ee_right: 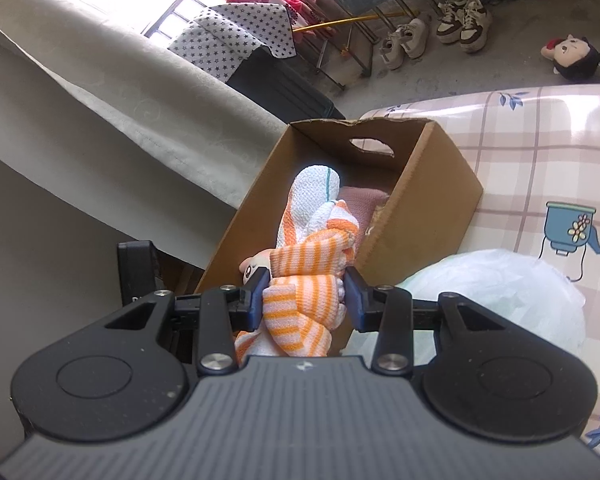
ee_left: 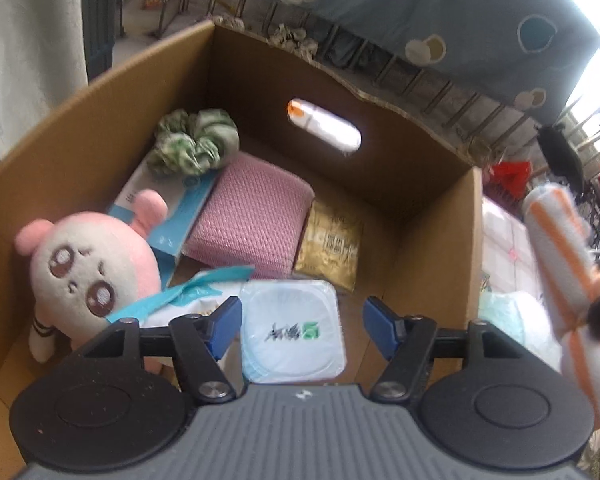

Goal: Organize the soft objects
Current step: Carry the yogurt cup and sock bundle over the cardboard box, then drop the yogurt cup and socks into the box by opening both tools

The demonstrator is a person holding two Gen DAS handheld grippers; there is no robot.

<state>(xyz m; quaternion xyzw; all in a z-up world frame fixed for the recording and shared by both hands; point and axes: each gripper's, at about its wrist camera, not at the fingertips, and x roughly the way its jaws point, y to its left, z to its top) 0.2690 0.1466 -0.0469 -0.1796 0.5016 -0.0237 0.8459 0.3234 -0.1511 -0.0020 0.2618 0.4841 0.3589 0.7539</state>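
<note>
A cardboard box (ee_left: 80, 132) holds a pink-and-white plush toy (ee_left: 88, 272), a green scrunchie (ee_left: 196, 142), a pink knitted cloth (ee_left: 252, 216), a gold packet (ee_left: 330, 250) and a white wet-wipe pack (ee_left: 292, 332). My left gripper (ee_left: 296, 328) is open and empty above the wipe pack. My right gripper (ee_right: 306, 294) is shut on a rolled orange-and-white striped towel (ee_right: 304, 280), held above the near end of the box (ee_right: 420, 216). The towel also shows in the left wrist view (ee_left: 568, 256), to the right of the box.
The box stands on a pink checked tablecloth (ee_right: 540, 160). A white plastic bag (ee_right: 500, 292) lies right of the box. A white sofa edge (ee_right: 100, 92) runs along the left. Shoes (ee_right: 432, 28) and a dark-haired doll (ee_right: 572, 58) lie on the floor beyond.
</note>
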